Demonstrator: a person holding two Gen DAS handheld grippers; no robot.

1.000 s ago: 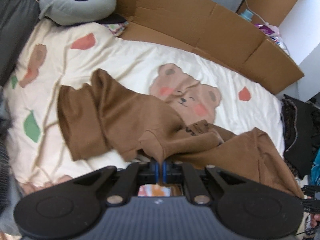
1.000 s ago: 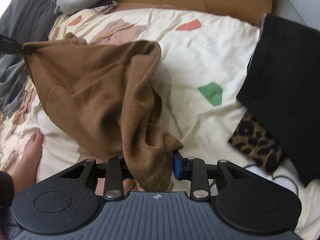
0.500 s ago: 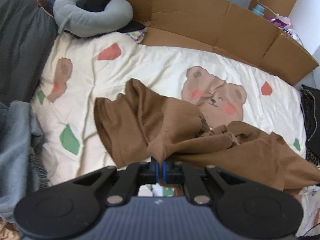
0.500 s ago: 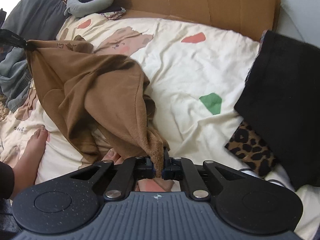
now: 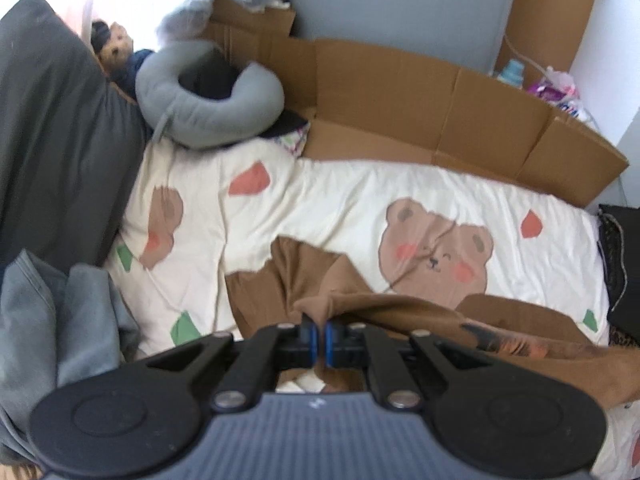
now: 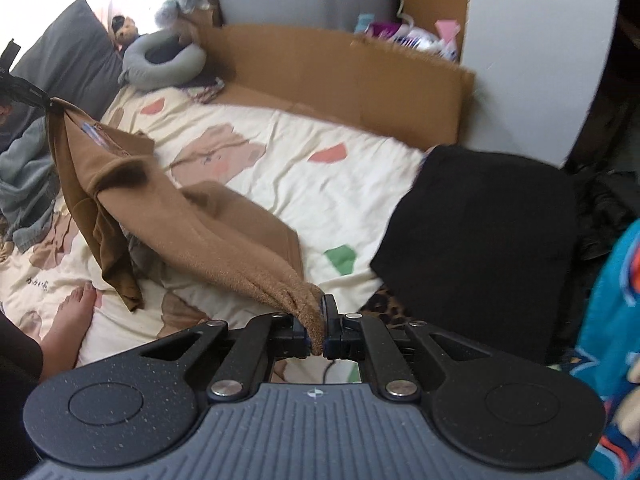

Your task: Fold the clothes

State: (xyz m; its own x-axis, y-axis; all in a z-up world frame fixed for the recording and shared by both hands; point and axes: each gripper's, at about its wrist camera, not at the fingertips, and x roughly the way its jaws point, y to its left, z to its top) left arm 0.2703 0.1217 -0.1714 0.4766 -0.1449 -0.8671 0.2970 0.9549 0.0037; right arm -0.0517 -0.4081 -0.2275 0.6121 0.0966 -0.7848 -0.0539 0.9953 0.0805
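A brown garment (image 6: pixel 192 220) hangs stretched between both grippers above a cream bear-print bedspread (image 6: pixel 320 184). My right gripper (image 6: pixel 319 330) is shut on one bunched end of it. My left gripper (image 5: pixel 320 334) is shut on the other end; it also shows at the far left of the right wrist view (image 6: pixel 44 102). In the left wrist view the garment (image 5: pixel 320 280) trails down and right, its lower part resting on the bedspread (image 5: pixel 320 200). A printed patch (image 5: pixel 496 342) shows on the fabric.
A black folded garment (image 6: pixel 480 232) and leopard-print cloth (image 6: pixel 390 312) lie right. Grey clothes (image 5: pixel 52 320) lie left. A grey neck pillow (image 5: pixel 204 96), dark pillow (image 5: pixel 52 140) and cardboard wall (image 5: pixel 440 108) border the bed. A bare foot (image 6: pixel 68 328) rests at lower left.
Both grippers have risen and pulled apart, lifting the brown garment and stretching it taut between them. More of the bedspread now shows beneath it.
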